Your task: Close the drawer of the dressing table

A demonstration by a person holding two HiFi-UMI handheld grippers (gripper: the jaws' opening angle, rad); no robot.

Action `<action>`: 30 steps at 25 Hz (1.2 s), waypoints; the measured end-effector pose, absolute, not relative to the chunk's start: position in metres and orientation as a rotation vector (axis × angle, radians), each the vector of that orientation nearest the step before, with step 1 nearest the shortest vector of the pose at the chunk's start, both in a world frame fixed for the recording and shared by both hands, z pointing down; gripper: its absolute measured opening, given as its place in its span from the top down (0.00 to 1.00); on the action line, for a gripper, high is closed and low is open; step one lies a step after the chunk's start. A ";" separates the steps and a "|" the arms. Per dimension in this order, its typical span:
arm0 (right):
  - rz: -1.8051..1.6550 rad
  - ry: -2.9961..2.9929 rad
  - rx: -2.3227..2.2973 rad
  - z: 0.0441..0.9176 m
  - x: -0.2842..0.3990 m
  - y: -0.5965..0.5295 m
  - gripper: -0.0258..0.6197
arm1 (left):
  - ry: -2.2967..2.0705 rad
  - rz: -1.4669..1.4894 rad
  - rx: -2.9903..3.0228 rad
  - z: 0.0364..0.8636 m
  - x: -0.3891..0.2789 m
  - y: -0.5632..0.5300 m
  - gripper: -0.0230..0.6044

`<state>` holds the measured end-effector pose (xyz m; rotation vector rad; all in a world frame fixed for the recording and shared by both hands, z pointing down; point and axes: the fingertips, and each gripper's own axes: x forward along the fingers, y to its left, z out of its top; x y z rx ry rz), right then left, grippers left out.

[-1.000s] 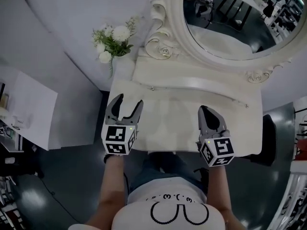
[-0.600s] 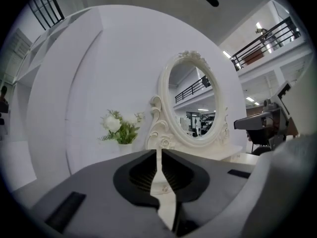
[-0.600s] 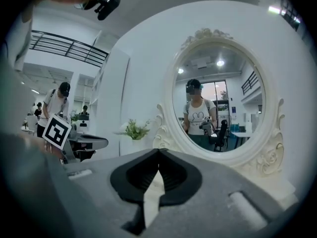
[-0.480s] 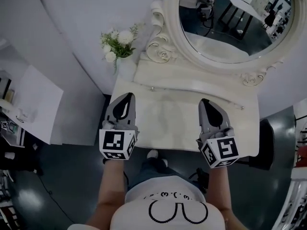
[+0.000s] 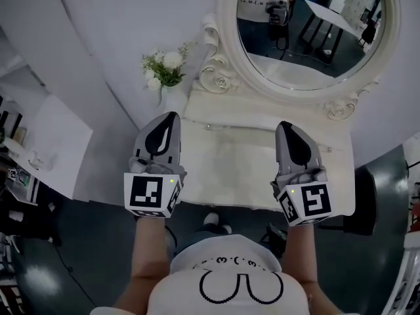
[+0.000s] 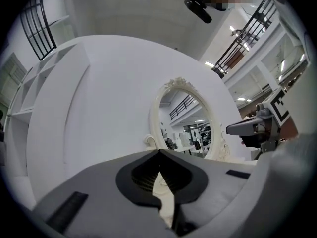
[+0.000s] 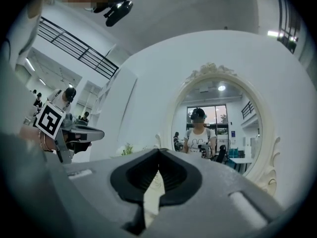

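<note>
White vase (image 5: 172, 100) on dressing table (image 5: 249, 169) holds flowers (image 5: 164, 67) | left tool (image 5: 171, 116) closed, empty | right tool (image 5: 284, 126) closed, empty

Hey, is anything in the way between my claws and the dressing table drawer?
Nothing visible. The left claw and right claw are shut and empty over the bare top of the dressing table. The vase of flowers stands aside at its back left corner. The drawer front itself is out of view.
</note>
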<state>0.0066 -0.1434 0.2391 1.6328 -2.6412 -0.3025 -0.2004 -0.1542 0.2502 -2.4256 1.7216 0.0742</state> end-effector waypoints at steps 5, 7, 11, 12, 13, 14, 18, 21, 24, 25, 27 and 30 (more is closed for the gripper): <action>-0.357 -2.657 1.641 0.221 0.008 -0.134 0.96 | 1.711 0.101 -2.411 0.235 -0.201 -0.150 0.97; -0.374 -2.652 1.667 0.215 0.011 -0.132 0.96 | 1.709 0.104 -2.404 0.229 -0.201 -0.149 0.97; -0.417 -2.628 1.720 0.205 0.018 -0.129 0.96 | 1.692 0.114 -2.390 0.220 -0.201 -0.150 0.97; -0.424 -2.623 1.723 0.204 0.018 -0.128 0.96 | 1.685 0.116 -2.388 0.218 -0.200 -0.150 0.97; -0.429 -2.620 1.724 0.204 0.019 -0.128 0.96 | 1.679 0.118 -2.387 0.216 -0.199 -0.150 0.97; -0.433 -2.618 1.723 0.203 0.019 -0.127 0.96 | 1.674 0.120 -2.387 0.214 -0.198 -0.150 0.97; -0.440 -2.615 1.715 0.203 0.022 -0.127 0.96 | 1.655 0.116 -2.391 0.210 -0.192 -0.151 0.97; -0.440 -2.613 1.706 0.204 0.023 -0.128 0.96 | 1.649 0.116 -2.401 0.209 -0.189 -0.153 0.97; -0.437 -2.612 1.700 0.204 0.023 -0.130 0.96 | 1.642 0.112 -2.399 0.210 -0.188 -0.155 0.97; -0.437 -2.613 1.698 0.205 0.023 -0.130 0.96 | 1.640 0.112 -2.398 0.210 -0.188 -0.156 0.97; -0.437 -2.616 1.692 0.205 0.023 -0.131 0.96 | 1.636 0.107 -2.399 0.210 -0.186 -0.157 0.97; -0.437 -2.621 1.684 0.207 0.024 -0.132 0.96 | 1.631 0.095 -2.404 0.210 -0.184 -0.159 0.97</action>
